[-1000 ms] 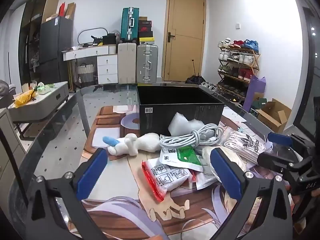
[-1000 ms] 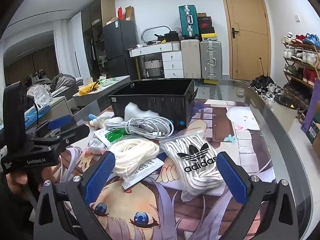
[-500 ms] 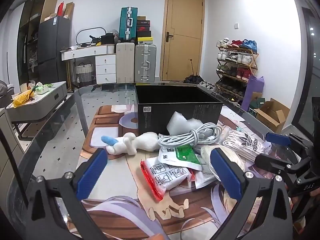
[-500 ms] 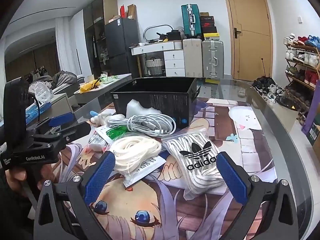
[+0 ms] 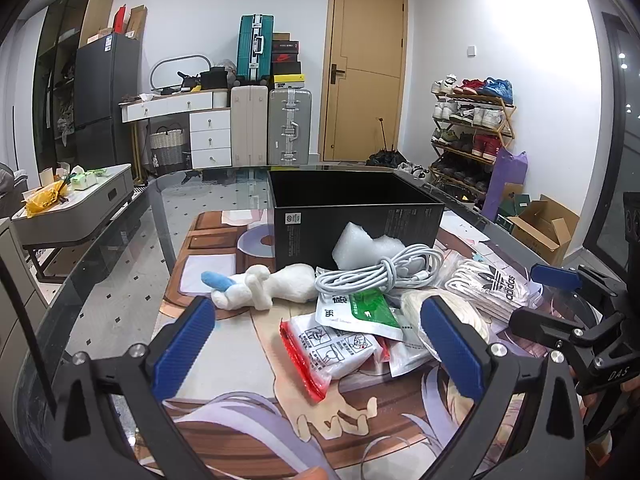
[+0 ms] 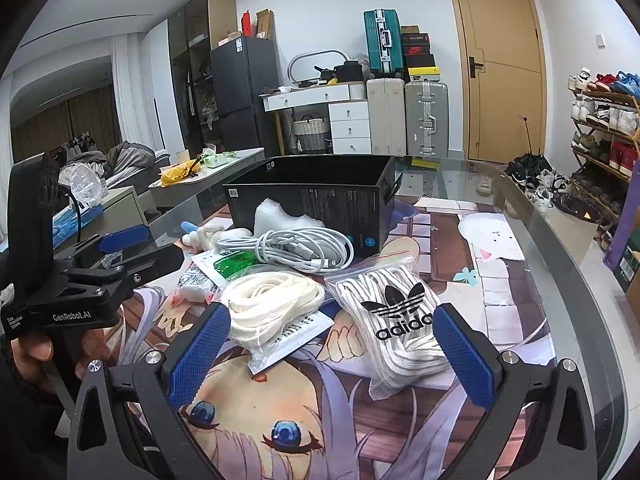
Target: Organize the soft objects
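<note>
On the glass table (image 5: pixel 120 264), the left gripper (image 5: pixel 320 344) hovers with its blue pads spread wide and nothing between them. At its eleven o'clock lies a white plush toy (image 5: pixel 272 286) with a blue tip, on its side. At twelve o'clock stands an open black box (image 5: pixel 352 224), and a lump of white foam (image 5: pixel 362 246) leans against its near wall. A coiled white cable (image 5: pixel 384 272) rests just in front of the foam, on top of a green-and-white packet (image 5: pixel 360 308). Nearer the gripper, a red-edged white packet (image 5: pixel 332 348) lies flat on the printed mat (image 5: pixel 360 432).

The right gripper (image 6: pixel 330 354) is likewise wide apart and empty, low over the mat. At its eleven o'clock sits a bag of cream laces (image 6: pixel 268 308), lying on a flat white sachet (image 6: pixel 296 336). At one o'clock, touching that bag's edge, lies the adidas bag (image 6: pixel 396 320) of white laces. The left gripper also shows at nine o'clock in the right wrist view, held in a hand (image 6: pixel 44 356).
</note>
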`<state>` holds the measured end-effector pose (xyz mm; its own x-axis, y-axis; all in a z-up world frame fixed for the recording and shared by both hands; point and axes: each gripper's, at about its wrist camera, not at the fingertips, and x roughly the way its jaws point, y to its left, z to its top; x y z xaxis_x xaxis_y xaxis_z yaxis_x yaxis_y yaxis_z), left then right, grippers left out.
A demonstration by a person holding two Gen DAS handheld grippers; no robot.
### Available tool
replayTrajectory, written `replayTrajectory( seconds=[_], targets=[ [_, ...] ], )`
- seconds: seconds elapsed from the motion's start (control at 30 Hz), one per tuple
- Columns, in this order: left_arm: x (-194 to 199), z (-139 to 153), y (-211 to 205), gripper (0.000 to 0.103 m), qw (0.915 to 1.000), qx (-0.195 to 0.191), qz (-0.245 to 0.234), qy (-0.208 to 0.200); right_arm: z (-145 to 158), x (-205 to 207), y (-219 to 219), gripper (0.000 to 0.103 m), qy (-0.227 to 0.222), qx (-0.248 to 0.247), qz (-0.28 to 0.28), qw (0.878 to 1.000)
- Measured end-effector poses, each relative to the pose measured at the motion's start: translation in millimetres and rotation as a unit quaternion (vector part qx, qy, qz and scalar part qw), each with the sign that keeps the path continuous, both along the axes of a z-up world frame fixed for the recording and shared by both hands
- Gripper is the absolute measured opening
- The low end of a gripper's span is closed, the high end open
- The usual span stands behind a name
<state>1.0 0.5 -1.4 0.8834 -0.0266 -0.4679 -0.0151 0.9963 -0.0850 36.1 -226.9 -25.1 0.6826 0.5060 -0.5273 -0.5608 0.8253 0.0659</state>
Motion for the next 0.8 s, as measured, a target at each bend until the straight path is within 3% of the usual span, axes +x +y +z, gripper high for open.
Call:
replayTrajectory(
  seconds=[0.8],
  targets=[
    [-0.3, -0.3, -1.2, 0.103, 1.0, 0.004, -0.008, 0.0, -0.6, -0.9, 4.4, 0.102, -0.002, -0.003, 0.005, 1.0]
  ],
)
